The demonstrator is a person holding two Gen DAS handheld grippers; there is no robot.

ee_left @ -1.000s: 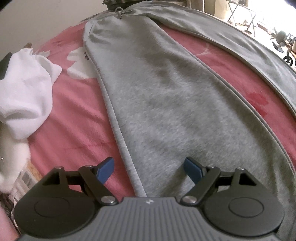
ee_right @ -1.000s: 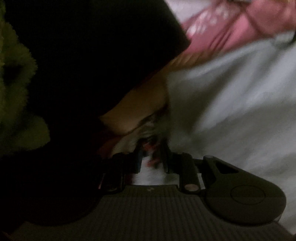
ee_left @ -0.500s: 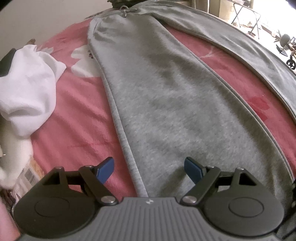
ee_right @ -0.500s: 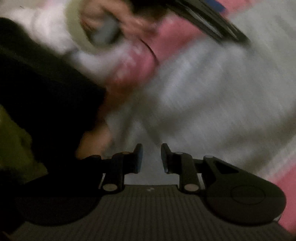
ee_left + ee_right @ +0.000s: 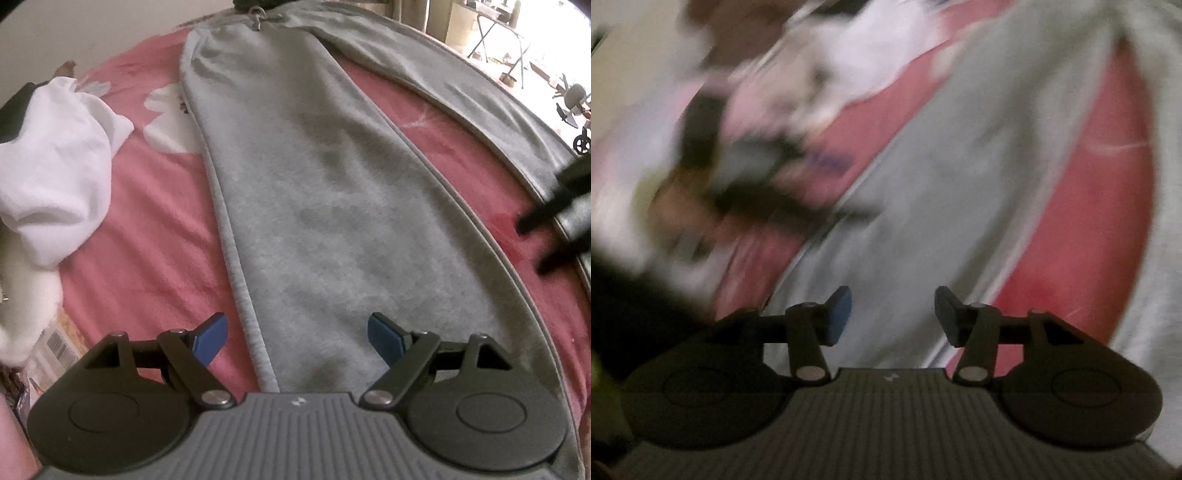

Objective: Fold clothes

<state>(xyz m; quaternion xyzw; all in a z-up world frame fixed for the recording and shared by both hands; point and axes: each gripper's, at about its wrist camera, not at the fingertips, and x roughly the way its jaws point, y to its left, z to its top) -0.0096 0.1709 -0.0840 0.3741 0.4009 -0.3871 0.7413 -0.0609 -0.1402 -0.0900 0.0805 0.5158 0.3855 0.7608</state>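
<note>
The grey sweatpants [image 5: 332,206] run lengthwise away across the bed [image 5: 155,229] from the released left gripper [image 5: 297,338]; the empty right gripper [image 5: 893,317] is opening.

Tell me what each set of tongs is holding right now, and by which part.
Nothing is held. The left tongs stand open above the grey fleece sweatpants; the right tongs are opening, with nothing between their pads.

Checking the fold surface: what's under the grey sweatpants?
The grey sweatpants lie spread on a pink floral bedsheet, which shows beside them and between the two legs. Whatever lies directly beneath the fabric is covered.
</note>
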